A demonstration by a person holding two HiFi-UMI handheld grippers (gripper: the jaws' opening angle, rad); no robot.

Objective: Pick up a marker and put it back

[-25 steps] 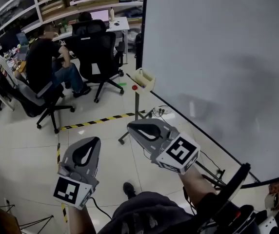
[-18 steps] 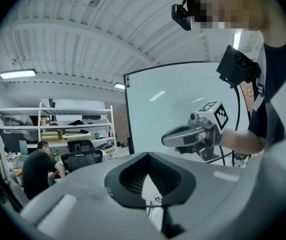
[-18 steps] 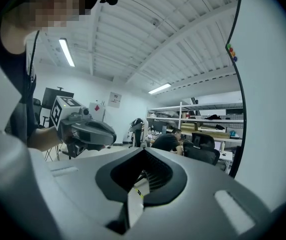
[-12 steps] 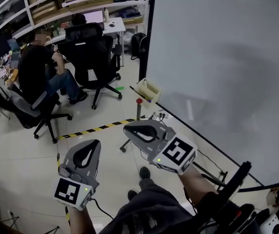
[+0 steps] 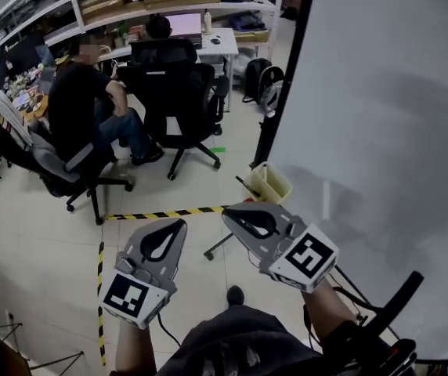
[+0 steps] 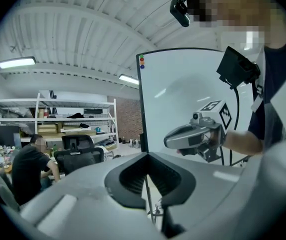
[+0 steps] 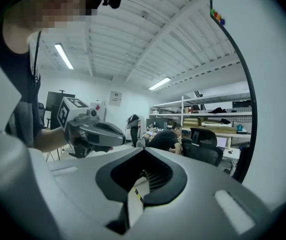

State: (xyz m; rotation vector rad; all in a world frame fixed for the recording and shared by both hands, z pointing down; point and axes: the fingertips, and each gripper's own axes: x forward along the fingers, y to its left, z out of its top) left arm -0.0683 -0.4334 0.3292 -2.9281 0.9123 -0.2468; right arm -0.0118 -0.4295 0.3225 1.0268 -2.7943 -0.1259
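Marker (image 5: 243, 185) isn't picked up yet, so the step in hand, as we judge it, is the reach. To do it well we'd lead w/ the right gripper (image 5: 236, 215), the nearer one, and spread its jaws before we get there. Right now its jaws are pressed together w/ nothing between them, same for the left gripper (image 5: 172, 225). We'd come in from above, pinch the shaft near its mid so it doesn't swing, and lift straight up so the yellowish tray (image 5: 275, 185) doesn't get knocked. The left gripper can hang back, out of the way.

Re position: what we take for the marker is a thin dark stick poking out of the tray's left side, at the whiteboard's (image 5: 381, 116) lower corner; too small to be sure. In the head view it lies just ahead of the right gripper's tips, near but apart, no contact. From the left gripper it's farther off, ahead & to the right. We can't find it in either gripper view.
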